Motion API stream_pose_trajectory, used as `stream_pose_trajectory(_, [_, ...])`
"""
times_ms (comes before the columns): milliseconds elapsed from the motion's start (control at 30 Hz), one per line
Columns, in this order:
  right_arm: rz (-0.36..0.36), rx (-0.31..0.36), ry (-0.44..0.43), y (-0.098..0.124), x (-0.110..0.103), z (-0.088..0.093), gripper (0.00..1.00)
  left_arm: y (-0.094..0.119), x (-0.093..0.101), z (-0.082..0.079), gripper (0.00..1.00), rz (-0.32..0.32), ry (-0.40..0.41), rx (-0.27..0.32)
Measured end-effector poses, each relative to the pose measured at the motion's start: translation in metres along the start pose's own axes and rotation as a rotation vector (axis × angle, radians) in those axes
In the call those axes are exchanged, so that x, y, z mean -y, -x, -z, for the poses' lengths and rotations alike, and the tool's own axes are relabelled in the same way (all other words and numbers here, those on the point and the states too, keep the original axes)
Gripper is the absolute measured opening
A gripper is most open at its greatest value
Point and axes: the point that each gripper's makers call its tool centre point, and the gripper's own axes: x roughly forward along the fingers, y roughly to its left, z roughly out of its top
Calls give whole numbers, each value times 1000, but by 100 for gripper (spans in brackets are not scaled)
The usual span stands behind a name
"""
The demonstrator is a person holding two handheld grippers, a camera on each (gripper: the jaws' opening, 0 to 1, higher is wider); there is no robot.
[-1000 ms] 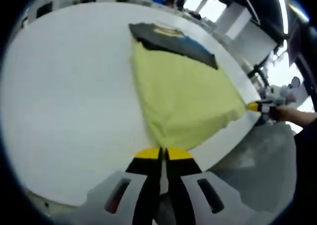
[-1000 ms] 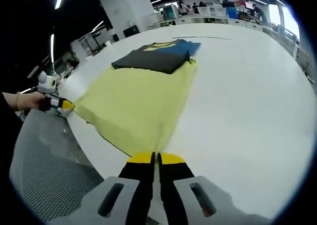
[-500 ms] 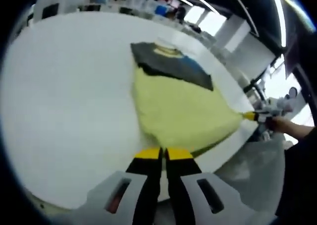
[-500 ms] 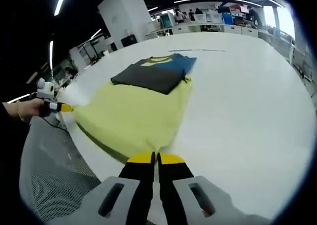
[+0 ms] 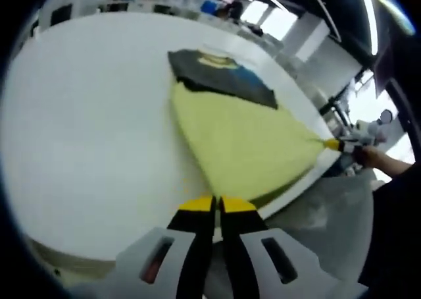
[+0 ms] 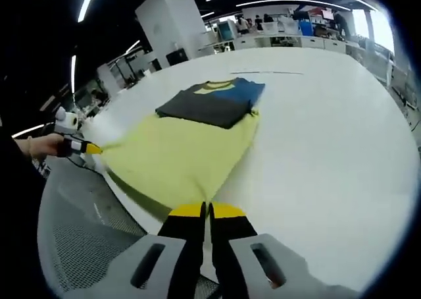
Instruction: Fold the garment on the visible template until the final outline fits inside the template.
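Open office, white pillar (image 6: 172, 19), ceiling striplights (image 6: 87, 1)

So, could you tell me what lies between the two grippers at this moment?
The yellow garment stretches between them, one corner held by each: the right gripper in its own view, the left gripper entering from the left.

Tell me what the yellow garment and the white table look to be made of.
Yellow garment: soft matte knit, probably cotton; it stretches between the clamped left gripper and right gripper and sags at the edge. White table: hard, smooth, faintly glossy top, likely laminate or painted board; it is flat and even, though the material is not certain.
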Motion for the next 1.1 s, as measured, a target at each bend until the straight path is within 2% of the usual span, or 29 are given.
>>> stream_pose_trajectory(267, [-7,-11,-6,20,-9,5,3,13,14,11,0,33,32,-21])
stream_pose_trajectory(467, [-21,-20,-5,35,-22,8,3,28,24,19,0,44,18,-58])
stream_pose_trajectory(800, [-31,-11,-1,57,-39,5,3,50,39,14,0,60,5,-57])
stream_pose_trajectory(1100, [-47,-14,-31,71,-48,10,3,66,43,21,0,75,57,-73])
